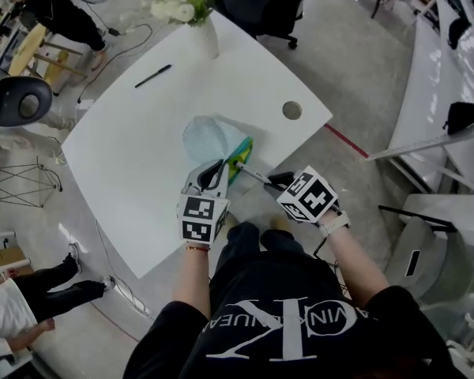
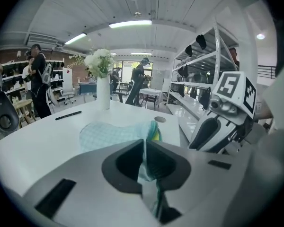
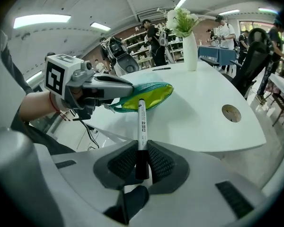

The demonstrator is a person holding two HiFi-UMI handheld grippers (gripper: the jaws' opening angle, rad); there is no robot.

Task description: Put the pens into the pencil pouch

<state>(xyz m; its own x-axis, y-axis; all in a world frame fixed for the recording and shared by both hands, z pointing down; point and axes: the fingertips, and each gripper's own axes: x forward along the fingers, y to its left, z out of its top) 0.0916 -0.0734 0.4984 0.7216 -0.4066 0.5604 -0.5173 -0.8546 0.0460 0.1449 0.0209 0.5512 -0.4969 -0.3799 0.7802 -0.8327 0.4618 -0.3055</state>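
At the white table (image 1: 134, 156), I had the left gripper (image 2: 144, 148) pinched tight on the rim of the pencil pouch (image 1: 212, 139), its jaws pressed together on a fold of the pale green checked fabric by the teal zip edge. The pouch sat at the centre of the head view, near the table's lower edge, its body resting on the top and its mouth raised in the jaws so that the yellow lining showed. My right gripper (image 3: 142, 156) was clamped on a marker pen (image 3: 141, 122), the ribbed pads gripping the black end while the white barrel ran straight up the frame to the pouch's open mouth. Whether the tip had passed the rim I could not tell. In the head view the two grippers stood close together just below centre, left of centre and right of centre. A second pen (image 1: 153, 76), black, lay by itself in the upper left part of the table, well apart from the pouch. A white vase of pale flowers (image 1: 201, 31) stood at the table's top corner, and a round cable hole (image 1: 292, 110) showed to the upper right.
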